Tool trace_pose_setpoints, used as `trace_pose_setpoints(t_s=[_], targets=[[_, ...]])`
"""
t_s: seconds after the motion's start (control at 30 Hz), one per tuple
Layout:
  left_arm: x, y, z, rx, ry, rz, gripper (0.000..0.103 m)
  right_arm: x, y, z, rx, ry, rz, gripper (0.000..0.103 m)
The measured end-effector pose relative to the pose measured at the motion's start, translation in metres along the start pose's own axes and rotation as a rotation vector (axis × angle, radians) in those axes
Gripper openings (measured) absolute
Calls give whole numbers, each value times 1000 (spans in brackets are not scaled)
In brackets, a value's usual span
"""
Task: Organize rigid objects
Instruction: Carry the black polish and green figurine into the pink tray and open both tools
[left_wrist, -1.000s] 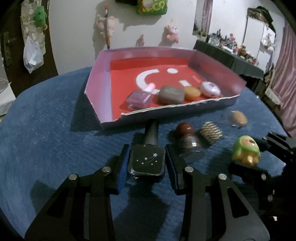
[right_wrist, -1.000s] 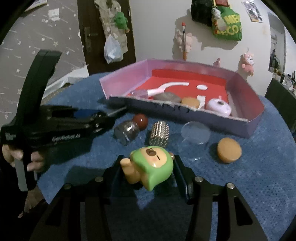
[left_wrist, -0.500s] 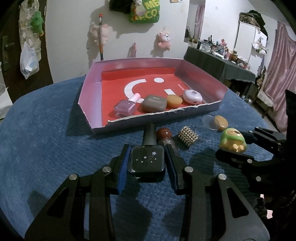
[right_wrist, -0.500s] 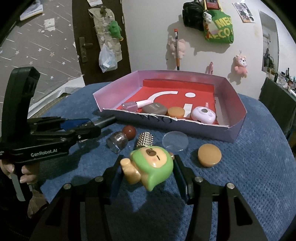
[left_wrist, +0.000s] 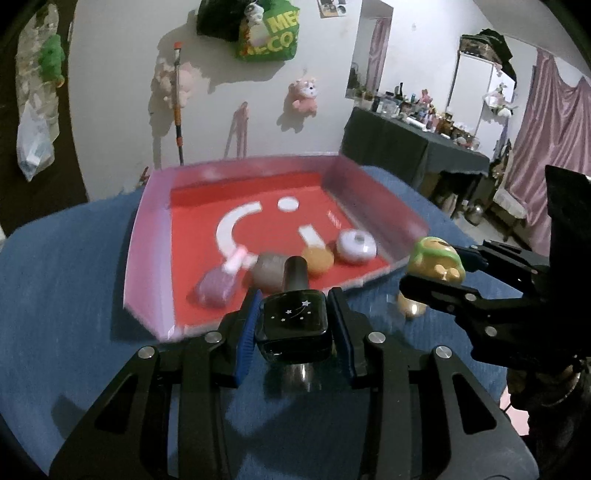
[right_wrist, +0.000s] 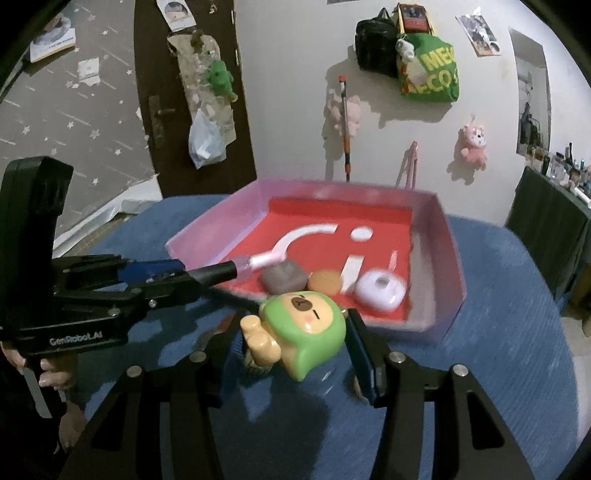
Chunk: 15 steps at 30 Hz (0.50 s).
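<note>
Lower centre of the left wrist view: a black nail polish bottle (left_wrist: 293, 323) with tiny white stars on its glossy face and a black cap. Beside it, blue pads (left_wrist: 246, 334) line the black gripper fingers. At mid frame, the tray (left_wrist: 147, 258) has pale pink walls and a red floor with white shapes. Inside lie a purple nail polish bottle (left_wrist: 216, 290) with a pink cap, a grey-brown block (left_wrist: 267, 267), an orange disc (left_wrist: 318, 259) and a white round case (left_wrist: 356, 246). In the right wrist view, lower centre, the bear figurine (right_wrist: 303, 332) has a green hood, tan face, brown nose and pink cheek. The tablecloth (right_wrist: 498, 332) is blue.
</note>
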<state>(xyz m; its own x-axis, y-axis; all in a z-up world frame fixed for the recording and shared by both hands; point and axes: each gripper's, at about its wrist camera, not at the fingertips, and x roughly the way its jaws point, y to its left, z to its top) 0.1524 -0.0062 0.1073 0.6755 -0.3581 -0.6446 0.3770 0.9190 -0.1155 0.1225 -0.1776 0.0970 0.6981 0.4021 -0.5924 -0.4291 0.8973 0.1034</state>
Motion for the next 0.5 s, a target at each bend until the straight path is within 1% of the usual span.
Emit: trace_pose_setpoints(t_s=[0.1, 0.17, 0.23, 0.37, 0.43, 0.5], targets=[[16, -1, 24, 25, 4, -23, 35, 9, -13, 21, -13, 6, -19, 54], [32, -1, 39, 51, 23, -36, 35, 22, -24, 35, -15, 24, -25, 54], [48, 0, 51, 65, 42, -63, 35, 37, -34, 47, -15, 55, -21, 54], [86, 10, 68, 62, 110, -106, 35, 70, -52, 64, -22, 131, -15, 54], [103, 13, 73, 67, 142, -106, 35, 86, -57, 69, -29, 168, -8, 55], [117, 15, 76, 79, 161, -109, 35, 102, -61, 74, -43, 206, -21, 55]])
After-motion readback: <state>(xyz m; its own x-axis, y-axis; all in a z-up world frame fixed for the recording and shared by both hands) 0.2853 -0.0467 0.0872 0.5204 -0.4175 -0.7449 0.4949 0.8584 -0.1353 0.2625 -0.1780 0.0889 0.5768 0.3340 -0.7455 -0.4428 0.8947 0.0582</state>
